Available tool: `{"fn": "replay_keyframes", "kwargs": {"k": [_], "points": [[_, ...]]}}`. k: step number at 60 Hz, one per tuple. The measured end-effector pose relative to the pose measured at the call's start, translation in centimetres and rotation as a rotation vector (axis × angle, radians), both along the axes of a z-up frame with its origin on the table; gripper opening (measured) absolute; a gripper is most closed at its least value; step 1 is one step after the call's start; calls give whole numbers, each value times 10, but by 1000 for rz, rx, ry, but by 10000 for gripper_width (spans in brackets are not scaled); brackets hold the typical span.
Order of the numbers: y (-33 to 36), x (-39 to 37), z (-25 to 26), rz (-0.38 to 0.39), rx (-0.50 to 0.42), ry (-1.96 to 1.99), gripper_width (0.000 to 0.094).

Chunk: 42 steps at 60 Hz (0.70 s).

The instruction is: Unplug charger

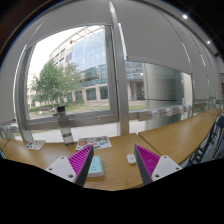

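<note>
My gripper [114, 160] is open, its two magenta pads [82, 158] spread wide above a wooden table [112, 172]. Nothing is held between the fingers. A small white object that may be the charger [131, 158] lies on the table just inside the right finger. No cable or socket shows. A light blue book [95, 166] lies on the table next to the left finger.
Printed papers [93, 143] lie further back on the table, with more at the far left [35, 145]. Another wooden table [190, 132] runs along the right. Large windows [90, 70] with a building and trees outside stand beyond the tables.
</note>
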State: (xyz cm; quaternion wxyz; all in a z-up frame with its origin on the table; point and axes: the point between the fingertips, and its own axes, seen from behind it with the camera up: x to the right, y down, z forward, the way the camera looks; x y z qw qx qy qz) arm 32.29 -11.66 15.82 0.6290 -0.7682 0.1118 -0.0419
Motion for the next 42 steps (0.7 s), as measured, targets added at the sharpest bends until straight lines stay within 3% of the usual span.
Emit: {"fn": "replay_keyframes", "kwargs": {"k": [14, 24, 42], "points": [[-67, -106, -57, 66, -118, 57, 804], [-99, -179, -93, 157, -200, 43, 813], [-120, -253, -70, 283, -172, -33, 814]]}}
